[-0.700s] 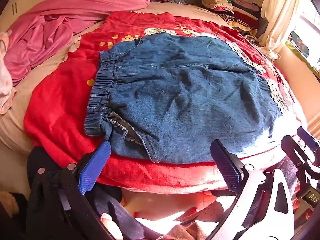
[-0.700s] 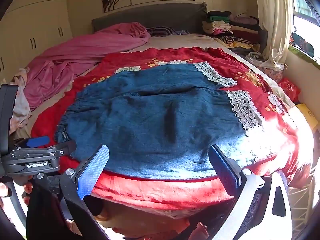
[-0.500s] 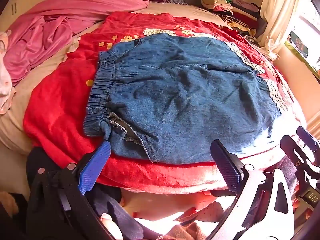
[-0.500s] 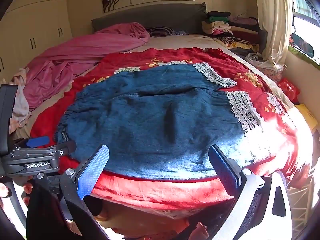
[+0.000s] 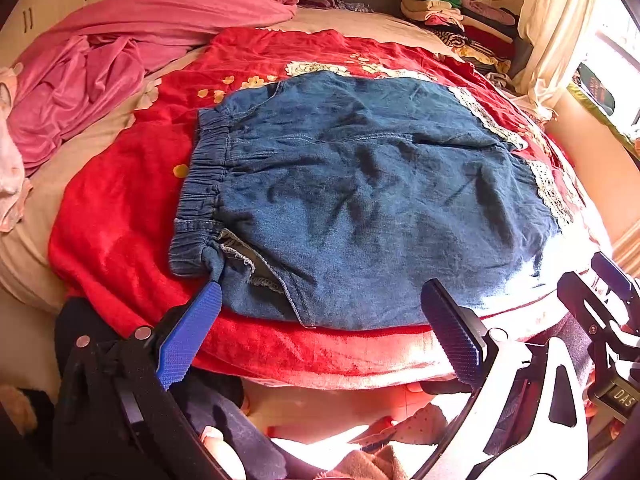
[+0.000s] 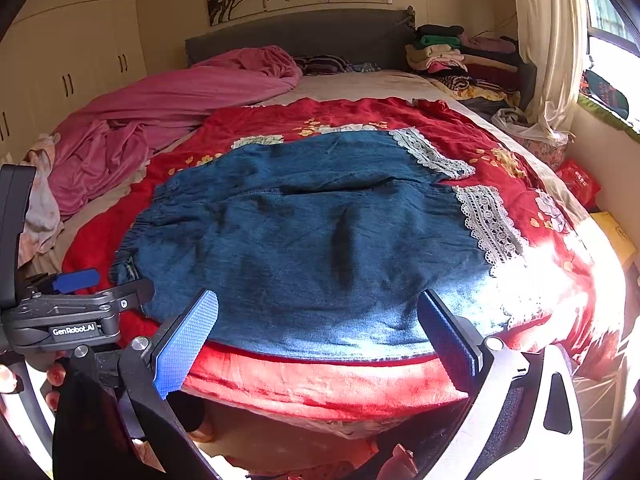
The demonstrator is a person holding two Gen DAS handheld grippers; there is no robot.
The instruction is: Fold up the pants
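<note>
My left gripper (image 5: 320, 328) and my right gripper (image 6: 316, 332) both have their fingers spread wide with nothing between them, while the denim pants (image 5: 360, 200) lie flat on the red blanket (image 5: 120, 208) at twelve o'clock, waistband toward nine o'clock.

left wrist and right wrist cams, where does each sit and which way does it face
Left wrist view: sits on the left tool, looks down over the bed's near edge at the denim pants, waistband side; both its open fingers show, and the right tool's body at right.
Right wrist view: sits on the right tool, faces along the bed toward the headboard; its open fingers show, the left tool and fingertips of a hand at left.
Both share the pants, red blanket and pink sheet.
</note>
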